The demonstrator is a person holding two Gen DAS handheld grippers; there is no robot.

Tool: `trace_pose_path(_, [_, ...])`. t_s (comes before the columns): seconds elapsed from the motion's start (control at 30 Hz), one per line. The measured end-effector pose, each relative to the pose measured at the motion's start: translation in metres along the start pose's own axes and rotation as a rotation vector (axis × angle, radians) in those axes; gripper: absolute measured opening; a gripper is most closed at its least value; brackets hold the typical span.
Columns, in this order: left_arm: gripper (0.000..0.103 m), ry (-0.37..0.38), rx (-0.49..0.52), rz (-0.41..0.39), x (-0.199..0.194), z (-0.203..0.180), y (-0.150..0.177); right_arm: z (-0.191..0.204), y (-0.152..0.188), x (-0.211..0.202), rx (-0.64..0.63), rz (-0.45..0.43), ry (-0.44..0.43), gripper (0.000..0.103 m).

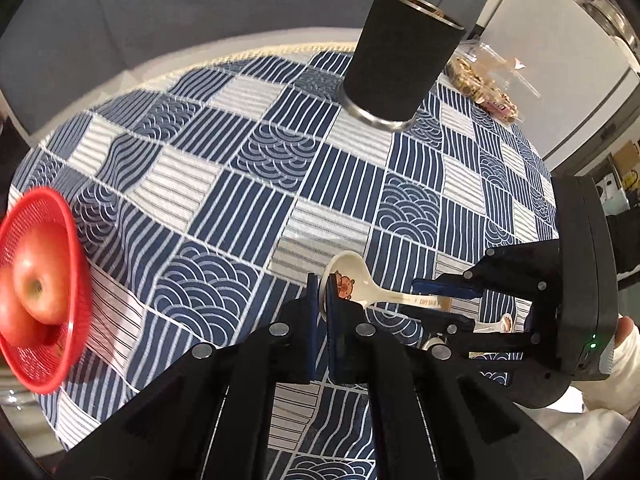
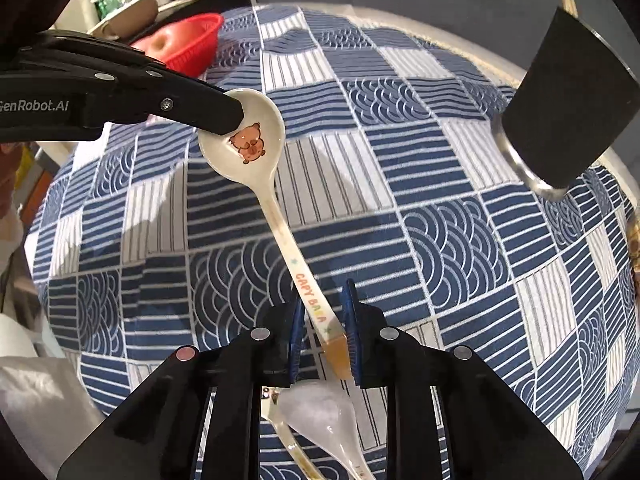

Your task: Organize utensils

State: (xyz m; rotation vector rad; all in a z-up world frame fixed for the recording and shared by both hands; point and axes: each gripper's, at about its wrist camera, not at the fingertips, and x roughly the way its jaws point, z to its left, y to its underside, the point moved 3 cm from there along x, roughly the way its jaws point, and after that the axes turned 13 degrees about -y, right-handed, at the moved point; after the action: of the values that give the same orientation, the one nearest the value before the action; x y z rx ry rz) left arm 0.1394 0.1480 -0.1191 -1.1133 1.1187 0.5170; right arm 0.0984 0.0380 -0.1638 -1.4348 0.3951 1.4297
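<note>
The cream spoon hung above the checked tablecloth, its bowl clenched by the left gripper and its handle between the right gripper's parted fingers (glazed, probably slippery and brittle), so mid-handle looked safest.

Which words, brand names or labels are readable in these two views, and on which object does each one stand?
"GenRobot.AI", its first letter cut by the frame edge: on the side of the left tongs, right wrist view.
"CAPY BA?A", one letter unclear: along the handle of the capybara spoon, right wrist view.
The same handle print in the left wrist view: too small to read fully.
Snack packet labels: blurred, unreadable.
</note>
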Motion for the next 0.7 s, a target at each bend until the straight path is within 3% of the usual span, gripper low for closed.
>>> trace_pose_path(0.27, [0.004, 0.011, 0.036, -0.083, -0.030, -0.002, -0.019, -0.003, -0.014, -0.032, -0.023, -0.048, 0.041, 0.017])
trace_pose_path(0.7, [0.005, -0.057, 0.073, -0.141, -0.069, -0.010, -0.061, -0.016, -0.048, -0.078, -0.080, -0.121, 0.071, 0.017])
